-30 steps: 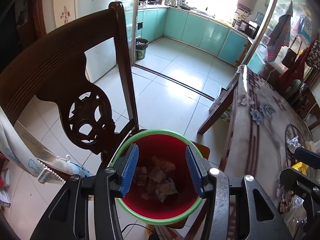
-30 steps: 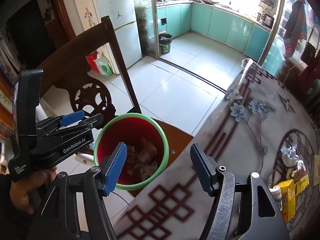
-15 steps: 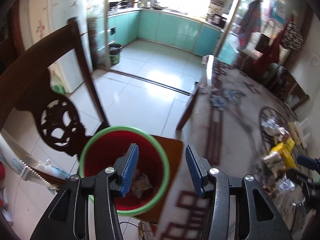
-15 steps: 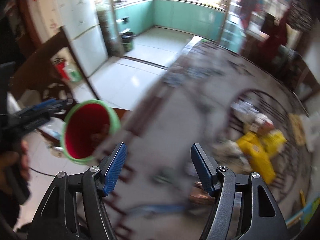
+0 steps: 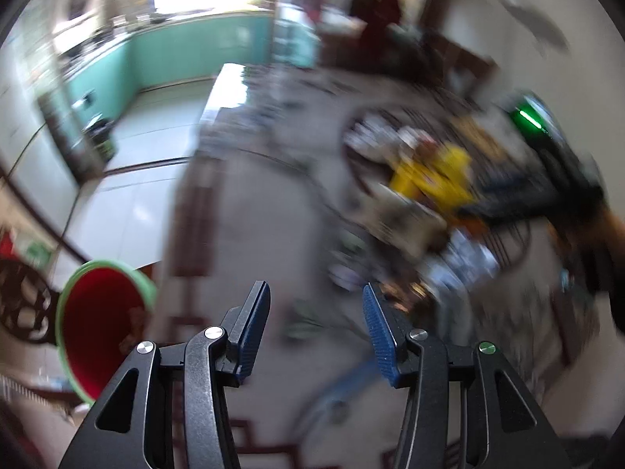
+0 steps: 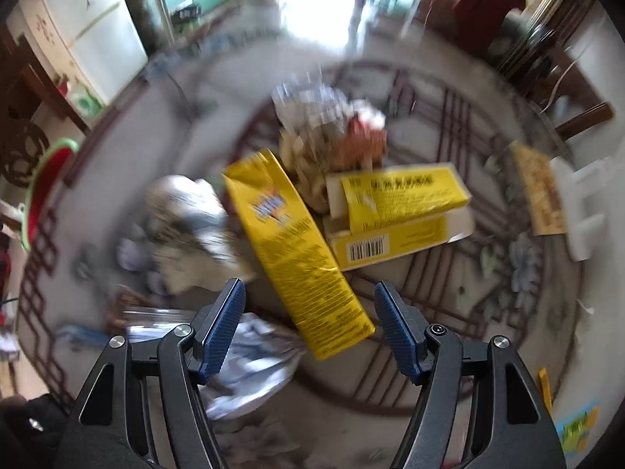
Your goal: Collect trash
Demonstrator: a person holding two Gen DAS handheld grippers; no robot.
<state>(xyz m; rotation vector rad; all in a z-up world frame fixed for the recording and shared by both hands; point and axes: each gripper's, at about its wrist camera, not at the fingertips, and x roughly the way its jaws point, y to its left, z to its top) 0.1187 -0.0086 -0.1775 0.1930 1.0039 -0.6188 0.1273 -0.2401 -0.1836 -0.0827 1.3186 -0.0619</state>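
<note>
A heap of trash lies on the patterned tablecloth (image 6: 480, 312). It holds a long yellow packet (image 6: 297, 250), a yellow and white box (image 6: 398, 207), crumpled wrappers (image 6: 328, 117) and a silvery bag (image 6: 250, 367). My right gripper (image 6: 308, 320) hangs over the near end of the yellow packet, its jaws opening, the pads clear of it. My left gripper (image 5: 314, 328) stands open over bare tablecloth with nothing between its fingers. The red bin with a green rim (image 5: 97, 320) stands off the table's edge at the lower left. The left wrist view is heavily blurred.
A carved dark chair (image 6: 19, 152) stands behind the bin (image 6: 47, 191). A white fridge (image 6: 86, 35) and a tiled kitchen floor (image 5: 148, 164) lie beyond the table's far edge. A flat yellow card (image 6: 539, 195) and a white object (image 6: 582, 211) lie at the table's right.
Both grippers have swung right from over the bin to over the table. The bin has slid to the left edge of both views. The trash heap now lies under the right gripper.
</note>
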